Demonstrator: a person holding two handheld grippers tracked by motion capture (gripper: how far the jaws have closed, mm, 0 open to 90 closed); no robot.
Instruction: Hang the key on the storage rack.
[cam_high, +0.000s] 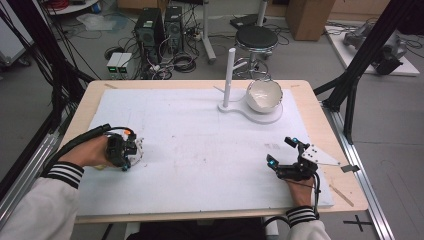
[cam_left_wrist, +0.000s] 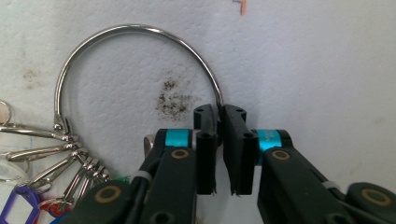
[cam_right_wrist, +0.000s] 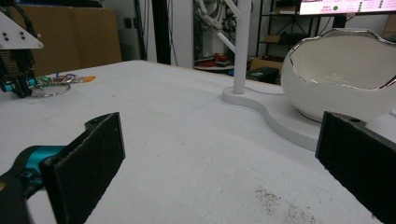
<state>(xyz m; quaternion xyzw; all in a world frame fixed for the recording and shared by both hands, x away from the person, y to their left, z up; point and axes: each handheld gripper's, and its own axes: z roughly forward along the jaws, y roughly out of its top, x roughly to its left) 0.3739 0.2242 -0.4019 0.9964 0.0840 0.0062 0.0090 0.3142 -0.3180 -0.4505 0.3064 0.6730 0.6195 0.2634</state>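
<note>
A large metal key ring (cam_left_wrist: 135, 29) lies flat on the white foam board (cam_high: 200, 145). Several keys and coloured tags (cam_left_wrist: 46, 175) hang from its lower left. My left gripper (cam_left_wrist: 219, 113) is shut on the ring's wire at its right end. In the high view that left gripper (cam_high: 123, 150) sits at the board's left side, held in a hand, with the key ring (cam_high: 137, 146) beside it. My right gripper (cam_high: 282, 151) rests open near the front right, nothing between its jaws. From the right gripper view, the right gripper (cam_right_wrist: 222, 135) faces a white egg-shaped bowl (cam_right_wrist: 345, 70).
The bowl (cam_high: 264, 95) sits on a white stand base (cam_high: 260, 117) with an upright post (cam_high: 229, 75) at the back right. Beyond the table stand a black stool (cam_high: 256, 37) and computer towers (cam_high: 150, 30). Black frame struts (cam_high: 350, 85) flank the table.
</note>
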